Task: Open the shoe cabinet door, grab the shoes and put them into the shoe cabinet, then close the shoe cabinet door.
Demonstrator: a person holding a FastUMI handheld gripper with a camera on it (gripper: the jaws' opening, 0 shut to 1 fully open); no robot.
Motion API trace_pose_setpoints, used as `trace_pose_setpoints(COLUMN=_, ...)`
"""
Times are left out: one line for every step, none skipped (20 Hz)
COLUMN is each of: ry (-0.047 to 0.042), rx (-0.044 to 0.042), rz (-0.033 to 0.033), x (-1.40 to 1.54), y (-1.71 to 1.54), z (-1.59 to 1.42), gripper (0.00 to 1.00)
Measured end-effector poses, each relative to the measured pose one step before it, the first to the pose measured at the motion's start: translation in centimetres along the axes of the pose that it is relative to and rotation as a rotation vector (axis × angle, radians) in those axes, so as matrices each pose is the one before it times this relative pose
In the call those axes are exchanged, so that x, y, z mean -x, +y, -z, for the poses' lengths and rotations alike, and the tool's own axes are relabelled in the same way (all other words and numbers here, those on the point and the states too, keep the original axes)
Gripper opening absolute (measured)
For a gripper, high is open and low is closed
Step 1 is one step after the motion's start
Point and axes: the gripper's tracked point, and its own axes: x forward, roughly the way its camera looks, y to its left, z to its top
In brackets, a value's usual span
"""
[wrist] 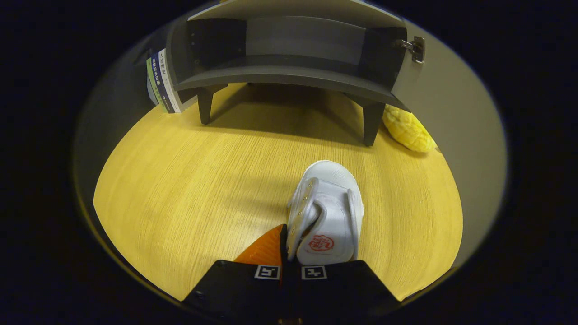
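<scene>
**Shoe in the claw, cabinet open and waiting**

We see the shoe cabinet (289,49) standing ahead of us on the wooden counter (180,180), raised on short legs, its door (451,135) swung open to the right with a hinge showing near the top. So we judge the first step, opening the door, to be done. The dark compartment inside looks empty as far as we can make out.

Our claw (289,253) is narrow, its fingers closed on the left side wall of a small white shoe (329,203): the orange finger (264,250) presses on the outside of that wall, and the other finger seems to sit inside the opening, though it is mostly hidden. The shoe points toe-first toward the cabinet, well short of it, and we cannot tell whether it is lifted or resting on the counter.

Left to do, in our judgement: carry the shoe into the compartment, release it, then shut the door.

By count: one shoe, one cabinet with one open door, three books (161,81) standing just left of the cabinet, and one yellow corn-like toy (408,131) beside its right leg.
</scene>
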Motion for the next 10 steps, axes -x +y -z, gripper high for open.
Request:
trace_pose_setpoints(ry=-0.01384, rx=-0.00743, rz=0.00027, x=0.456, y=0.135, z=-0.438, gripper=0.03)
trace_pose_setpoints(ry=-0.01842, rx=-0.00406, rz=0.00615, x=0.695, y=0.054, z=-0.541, gripper=0.03)
trace_pose_setpoints(ry=-0.02125, rx=0.00279, rz=0.01111, x=0.794, y=-0.147, z=-0.609, gripper=0.03)
trace_pose_setpoints(ry=-0.02096, rx=0.00672, rz=0.00926, x=0.974, y=-0.026, z=-0.649, gripper=0.03)
trace_pose_setpoints(ry=-0.02415, rx=0.00533, rz=0.00194, x=1.045, y=0.316, z=-0.7, gripper=0.03)
trace_pose_setpoints(ry=-0.02433, rx=0.00262, rz=-0.00074, x=1.184, y=0.282, z=-0.704, gripper=0.03)
trace_pose_setpoints(ry=-0.02503, rx=0.00624, rz=0.0004, x=1.25, y=0.294, z=-0.832, gripper=0.03)
trace_pose_setpoints(ry=-0.0198, rx=0.00946, rz=0.00137, x=1.266, y=0.303, z=-0.783, gripper=0.03)
trace_pose_setpoints(ry=-0.01869, rx=0.00906, rz=-0.00178, x=1.386, y=0.348, z=-0.773, gripper=0.03)
trace_pose_setpoints(ry=-0.02041, rx=0.00516, rz=-0.00495, x=1.401, y=0.223, z=-0.864, gripper=0.03)
